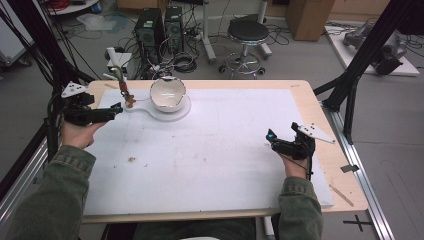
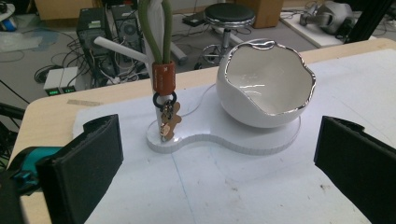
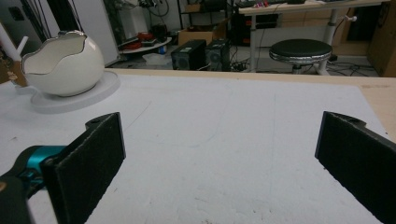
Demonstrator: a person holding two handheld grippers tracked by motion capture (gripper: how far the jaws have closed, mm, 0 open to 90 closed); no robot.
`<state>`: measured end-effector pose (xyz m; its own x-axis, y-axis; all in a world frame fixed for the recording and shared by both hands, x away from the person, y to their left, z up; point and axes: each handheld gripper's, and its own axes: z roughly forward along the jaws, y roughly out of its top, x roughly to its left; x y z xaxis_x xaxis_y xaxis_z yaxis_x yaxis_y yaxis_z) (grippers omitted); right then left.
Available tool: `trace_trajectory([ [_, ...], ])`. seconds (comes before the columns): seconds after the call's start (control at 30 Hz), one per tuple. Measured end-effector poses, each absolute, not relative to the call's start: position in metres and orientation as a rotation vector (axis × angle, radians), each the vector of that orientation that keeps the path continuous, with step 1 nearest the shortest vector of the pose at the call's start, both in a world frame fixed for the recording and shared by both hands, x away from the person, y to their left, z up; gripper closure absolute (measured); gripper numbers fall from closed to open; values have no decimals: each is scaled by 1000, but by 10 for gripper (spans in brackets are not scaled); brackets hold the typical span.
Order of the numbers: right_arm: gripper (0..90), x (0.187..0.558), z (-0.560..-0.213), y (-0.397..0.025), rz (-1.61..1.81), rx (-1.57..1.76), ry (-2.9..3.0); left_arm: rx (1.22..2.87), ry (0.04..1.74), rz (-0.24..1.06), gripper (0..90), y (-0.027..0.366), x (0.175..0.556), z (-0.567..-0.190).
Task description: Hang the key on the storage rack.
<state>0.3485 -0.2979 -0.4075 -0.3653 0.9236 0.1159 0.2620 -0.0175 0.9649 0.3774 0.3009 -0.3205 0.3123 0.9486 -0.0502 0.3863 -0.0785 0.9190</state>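
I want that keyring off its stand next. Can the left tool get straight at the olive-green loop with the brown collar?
Probably yes. The left tool is open, aimed at the olive-green loop with the brown collar, with bare white mat between; the white egg-shaped bowl sits aside.

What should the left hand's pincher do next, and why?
Probably ease the left gripper forward toward the keyring hanging on the stand. Its jaws are wide open and empty, already aimed at it, with bare mat between.
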Motion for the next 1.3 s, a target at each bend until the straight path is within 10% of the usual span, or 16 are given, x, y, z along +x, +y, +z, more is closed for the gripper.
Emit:
trace_trajectory([
  [1.3,6,346,-407,-301,1421,1248,1650,1572,1168,838,17,312,310,-384],
])
